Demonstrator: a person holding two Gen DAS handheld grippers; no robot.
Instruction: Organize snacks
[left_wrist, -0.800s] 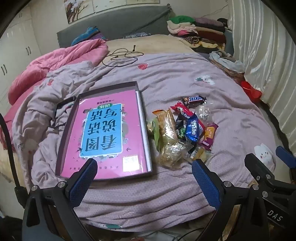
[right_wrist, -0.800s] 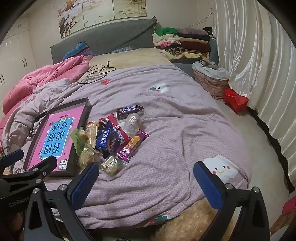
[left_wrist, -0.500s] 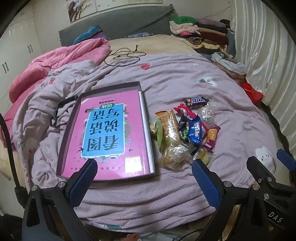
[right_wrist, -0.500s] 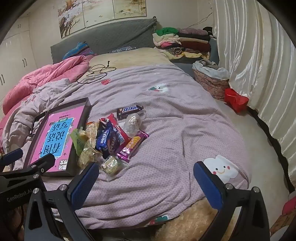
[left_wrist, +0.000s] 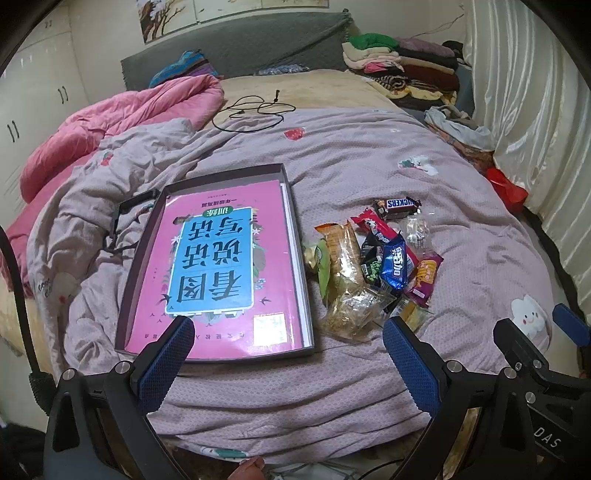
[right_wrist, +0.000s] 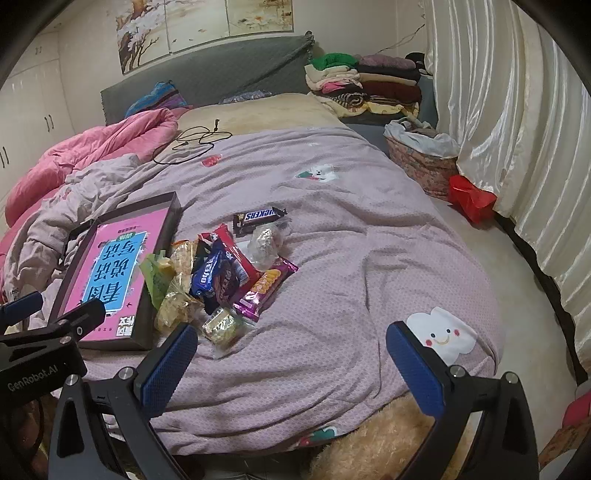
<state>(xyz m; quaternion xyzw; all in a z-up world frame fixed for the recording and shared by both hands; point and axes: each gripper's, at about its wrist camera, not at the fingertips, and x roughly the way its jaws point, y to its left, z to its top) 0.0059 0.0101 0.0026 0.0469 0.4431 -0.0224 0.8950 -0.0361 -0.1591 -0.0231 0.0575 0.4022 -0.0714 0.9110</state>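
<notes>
A pile of wrapped snacks (left_wrist: 373, 266) lies on the mauve bedspread: a Snickers bar (left_wrist: 397, 205), a blue Oreo pack (left_wrist: 396, 264), a purple bar (left_wrist: 424, 277), clear bags and a green packet. The pile also shows in the right wrist view (right_wrist: 221, 273), with the Snickers bar (right_wrist: 259, 218) at its far side. Left of it lies a shallow dark box (left_wrist: 295, 229) holding a pink book (left_wrist: 221, 266). My left gripper (left_wrist: 288, 354) is open and empty near the box's front edge. My right gripper (right_wrist: 291, 358) is open and empty, nearer than the pile.
A pink duvet (left_wrist: 110, 129) is bunched at the far left. A black cable (left_wrist: 255, 110) lies beyond the box. Folded clothes (right_wrist: 362, 81) are stacked at the headboard. A basket (right_wrist: 421, 158) and red bag (right_wrist: 471, 197) stand by the curtain. A plush toy (right_wrist: 373, 443) sits below the bed edge.
Both grippers have edged slightly forward toward the bed; the box and snacks sit a little nearer in the left wrist view. Nothing was picked up.
</notes>
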